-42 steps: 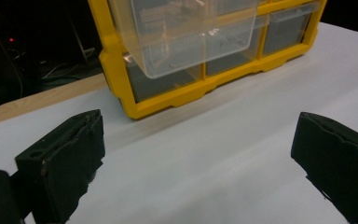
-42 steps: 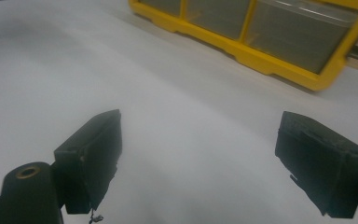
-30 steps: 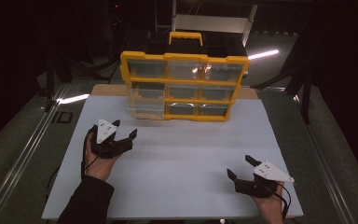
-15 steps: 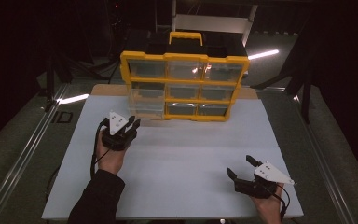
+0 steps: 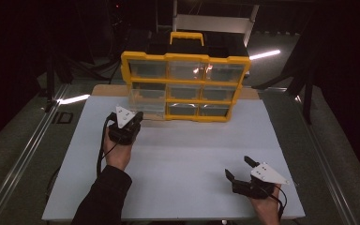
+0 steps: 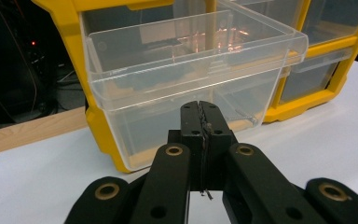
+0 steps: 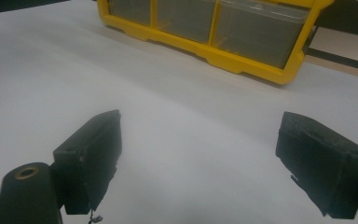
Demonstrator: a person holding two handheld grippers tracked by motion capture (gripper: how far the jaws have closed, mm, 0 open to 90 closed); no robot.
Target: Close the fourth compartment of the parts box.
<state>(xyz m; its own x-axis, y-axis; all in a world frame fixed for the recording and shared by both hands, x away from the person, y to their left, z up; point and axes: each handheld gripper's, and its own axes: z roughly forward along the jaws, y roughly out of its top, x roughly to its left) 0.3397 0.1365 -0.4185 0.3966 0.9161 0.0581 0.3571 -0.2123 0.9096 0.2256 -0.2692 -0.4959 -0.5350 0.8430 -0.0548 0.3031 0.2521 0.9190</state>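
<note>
L gripper (image 6: pixel 200 114) jaws just closed, pads pressed together w/ nothing between — tips just short of pulled-out clear drawer (image 6: pixel 186 70). R gripper (image 7: pixel 214 154) wide open, empty, over white table (image 7: pixel 205 112).

We cannot read what lies in the shut drawers of the yellow organizer (image 5: pixel 186 84); glare washes over their clear fronts. In the left gripper view, the organizer runs off the top and right edges, and the pulled-out clear drawer (image 6: pixel 186 70) has its lower front hidden behind black jaws. The right gripper view cuts the organizer's upper rows away.
</note>
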